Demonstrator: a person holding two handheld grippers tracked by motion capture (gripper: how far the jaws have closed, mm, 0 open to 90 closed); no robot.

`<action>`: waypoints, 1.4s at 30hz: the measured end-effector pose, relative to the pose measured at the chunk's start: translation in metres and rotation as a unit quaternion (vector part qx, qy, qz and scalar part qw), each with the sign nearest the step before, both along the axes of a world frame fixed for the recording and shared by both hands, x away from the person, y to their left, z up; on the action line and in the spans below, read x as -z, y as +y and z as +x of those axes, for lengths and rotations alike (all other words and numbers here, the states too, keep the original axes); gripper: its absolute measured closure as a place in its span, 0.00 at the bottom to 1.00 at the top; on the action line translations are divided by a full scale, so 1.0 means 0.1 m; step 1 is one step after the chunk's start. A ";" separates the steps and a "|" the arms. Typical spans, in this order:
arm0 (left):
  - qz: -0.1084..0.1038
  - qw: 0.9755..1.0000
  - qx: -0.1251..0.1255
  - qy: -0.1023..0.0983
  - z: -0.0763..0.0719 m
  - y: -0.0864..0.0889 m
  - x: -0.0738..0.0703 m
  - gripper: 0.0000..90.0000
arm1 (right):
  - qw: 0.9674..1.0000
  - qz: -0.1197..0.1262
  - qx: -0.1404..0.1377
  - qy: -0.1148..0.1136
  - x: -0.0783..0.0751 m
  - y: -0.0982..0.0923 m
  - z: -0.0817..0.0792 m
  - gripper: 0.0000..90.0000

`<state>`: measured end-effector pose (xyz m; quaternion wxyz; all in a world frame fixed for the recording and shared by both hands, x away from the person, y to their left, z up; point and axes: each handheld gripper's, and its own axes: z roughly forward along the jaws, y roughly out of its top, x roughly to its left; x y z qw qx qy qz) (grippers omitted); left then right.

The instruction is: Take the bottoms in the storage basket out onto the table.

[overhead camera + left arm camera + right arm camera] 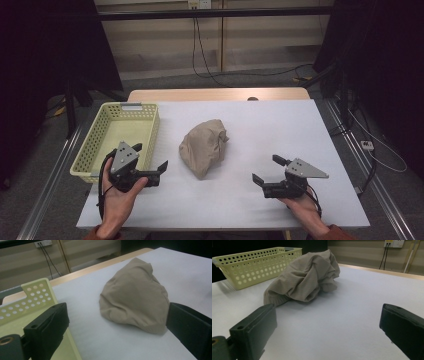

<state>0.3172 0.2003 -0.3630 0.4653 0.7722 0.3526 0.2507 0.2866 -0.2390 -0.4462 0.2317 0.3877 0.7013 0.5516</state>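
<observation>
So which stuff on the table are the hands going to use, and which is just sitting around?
Part of the job:
- the crumpled tan cloth in the middle of the table
- the left tool and right tool, both open, aimed at the cloth, touching nothing

Probably part of it too: the yellow basket, empty beside the cloth.

Just lying about:
- the black cables on the floor behind the table

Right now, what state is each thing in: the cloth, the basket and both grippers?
beige cloth: crumpled in a heap on the table, held by neither gripper.
yellow basket: upright, nothing inside that I can see.
left gripper: open, holding nothing, beside the basket.
right gripper: open, holding nothing, apart from the cloth.
</observation>
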 end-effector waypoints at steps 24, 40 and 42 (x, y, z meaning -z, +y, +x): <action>0.023 1.000 -0.010 0.013 -0.20 0.10 0.34 0.06 | 1.000 0.001 0.000 0.000 0.00 0.00 0.00 0.01; 0.001 1.000 -0.022 0.007 -0.27 0.17 0.45 0.05 | 1.000 -0.002 -0.006 -0.002 0.00 0.01 0.00 0.01; 0.003 1.000 -0.023 0.009 -0.26 0.19 0.46 0.05 | 1.000 0.000 -0.005 -0.002 0.00 0.01 0.00 0.01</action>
